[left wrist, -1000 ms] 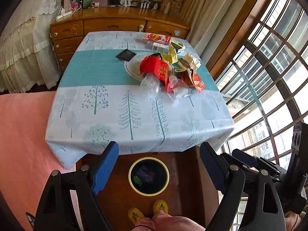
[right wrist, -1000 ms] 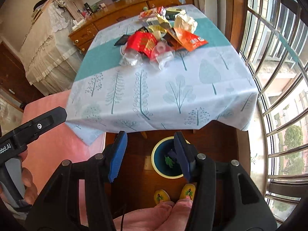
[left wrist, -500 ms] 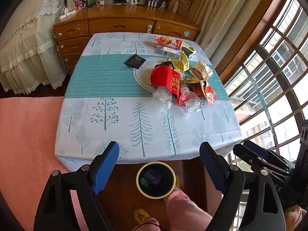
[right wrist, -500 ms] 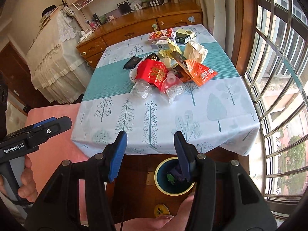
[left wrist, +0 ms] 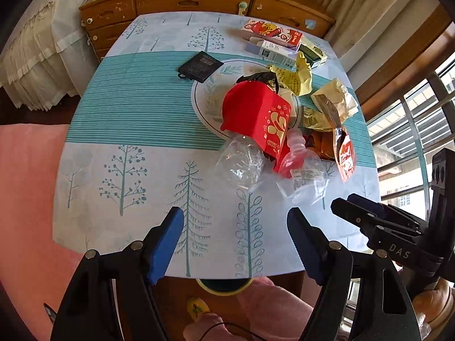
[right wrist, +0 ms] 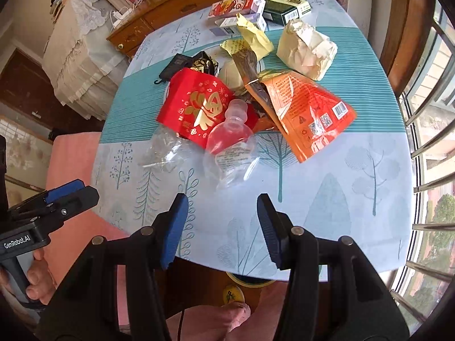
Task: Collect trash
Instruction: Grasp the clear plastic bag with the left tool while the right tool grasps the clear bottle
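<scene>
Litter heaps mid-table on your tree-print cloth, dresser behind, barred window right. Your left gripper, just narrowing, gapes empty; your right gripper stands half-spread, empty.

Daylight from my window side, both views sharp in the middle

Sun comes in through the barred window and lights the tablecloth evenly, with glare on the clear plastic bottle and a sheen on the wooden dresser. My fisheye lenses bend the table edges and darken the corners. The floor under the table looks dim, perhaps slightly soft.
</scene>
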{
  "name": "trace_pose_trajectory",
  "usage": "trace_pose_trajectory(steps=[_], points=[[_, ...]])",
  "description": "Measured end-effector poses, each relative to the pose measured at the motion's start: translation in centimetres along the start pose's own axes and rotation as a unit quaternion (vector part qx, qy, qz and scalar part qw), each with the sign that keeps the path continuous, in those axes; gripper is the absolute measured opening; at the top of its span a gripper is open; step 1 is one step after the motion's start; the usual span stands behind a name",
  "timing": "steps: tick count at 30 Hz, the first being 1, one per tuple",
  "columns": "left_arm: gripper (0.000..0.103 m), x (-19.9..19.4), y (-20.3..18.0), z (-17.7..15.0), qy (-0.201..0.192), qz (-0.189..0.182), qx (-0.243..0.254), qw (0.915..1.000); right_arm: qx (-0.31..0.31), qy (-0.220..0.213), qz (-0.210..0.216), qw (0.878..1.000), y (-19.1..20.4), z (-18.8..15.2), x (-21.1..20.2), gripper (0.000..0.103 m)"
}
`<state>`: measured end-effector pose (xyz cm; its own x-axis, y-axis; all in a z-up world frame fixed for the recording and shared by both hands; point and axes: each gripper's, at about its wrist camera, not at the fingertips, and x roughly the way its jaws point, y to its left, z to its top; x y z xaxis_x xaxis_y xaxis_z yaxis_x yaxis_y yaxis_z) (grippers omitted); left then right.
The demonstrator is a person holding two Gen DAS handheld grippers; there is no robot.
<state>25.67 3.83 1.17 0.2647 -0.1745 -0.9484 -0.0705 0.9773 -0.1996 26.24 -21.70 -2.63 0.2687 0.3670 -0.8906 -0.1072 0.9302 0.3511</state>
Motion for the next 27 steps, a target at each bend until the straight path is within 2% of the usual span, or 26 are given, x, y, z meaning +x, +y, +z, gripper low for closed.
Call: trace_pose_trajectory(steps=[4,8,14,17,19,20,24,26,27], points=[[0.077,3.3,-1.1,2.5,0.022,0.008,-0.013,0.9997,-0.014,0.043,0.022,0.999,-2.2,3.0,3.5,0.047],[0.077,6.3,-1.5,4.3,0.039,0.033,-0.02,0.9985,-0.021,0.07,0.052,0.996,-3.5,5.3,6.2,0.048],[0.076,9.6,-0.9,5.8,0.065,0.047,-0.038,0.9961,-0.035,0.098,0.101,0.989,-3.8,7.0,9.0,0.047],[0.076,11.1,-0.8,5.9,0.079,0.057,-0.041,0.9943,-0.043,0.103,0.116,0.987,-3.5,7.4,9.9,0.043],[0.067,12.1,-0.7,5.8,0.09,0.058,-0.044,0.9933,-0.038,0.11,0.138,0.984,-3.6,7.7,10.3,0.032],[0.066,12.4,-0.6,5.7,0.094,0.055,-0.047,0.9929,-0.035,0.113,0.15,0.982,-3.6,7.8,10.5,0.029],[0.054,12.6,-0.2,5.6,0.089,0.035,-0.069,0.993,-0.041,0.119,0.155,0.98,-2.7,7.9,10.8,0.028],[0.042,12.3,0.0,5.4,0.085,0.041,-0.076,0.9926,-0.044,0.119,0.16,0.979,-2.4,7.9,10.8,0.028],[0.041,12.1,0.2,5.3,0.085,0.04,-0.079,0.9924,-0.043,0.119,0.162,0.979,-2.3,7.9,10.7,0.028]])
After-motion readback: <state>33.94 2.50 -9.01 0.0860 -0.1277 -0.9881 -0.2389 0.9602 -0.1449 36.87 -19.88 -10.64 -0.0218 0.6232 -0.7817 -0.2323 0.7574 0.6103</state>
